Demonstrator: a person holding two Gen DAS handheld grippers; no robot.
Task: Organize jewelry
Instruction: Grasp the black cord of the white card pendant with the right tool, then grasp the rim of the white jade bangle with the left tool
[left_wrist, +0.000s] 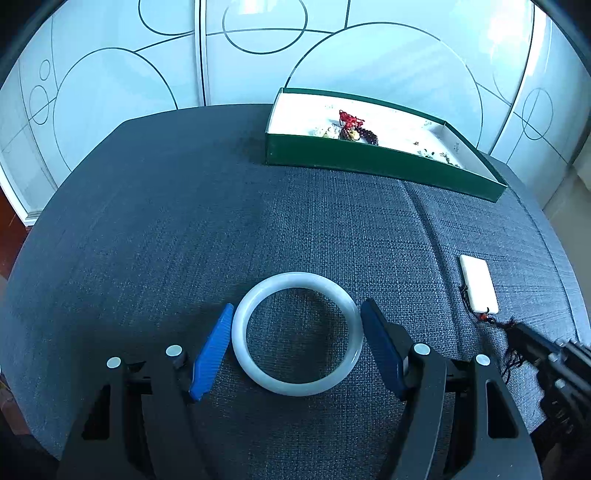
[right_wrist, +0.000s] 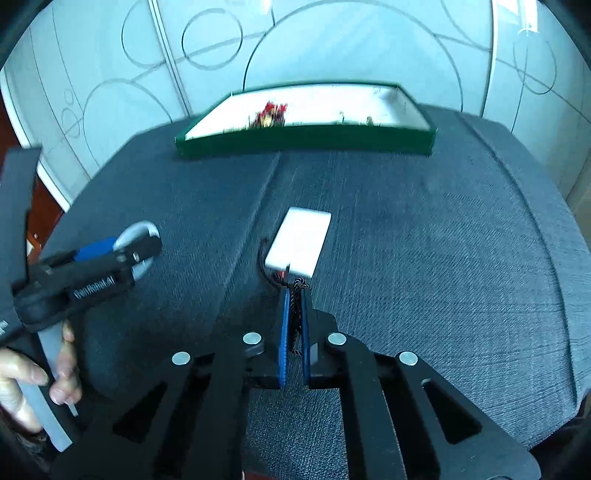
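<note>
A pale jade bangle (left_wrist: 297, 334) lies flat on the grey cloth. My left gripper (left_wrist: 296, 308) is open, its blue fingers on either side of the bangle, close to its rim. The left gripper also shows in the right wrist view (right_wrist: 125, 245). A white rectangular pendant (right_wrist: 299, 242) on a dark braided cord (right_wrist: 295, 295) lies on the cloth; it also shows in the left wrist view (left_wrist: 479, 284). My right gripper (right_wrist: 294, 291) is shut on the cord just behind the pendant.
A green box (left_wrist: 369, 160) with a white inside stands at the far side of the table and holds a red knot, dark beads and small pieces; it also shows in the right wrist view (right_wrist: 306, 142). White patterned cabinet doors (left_wrist: 240, 55) stand behind.
</note>
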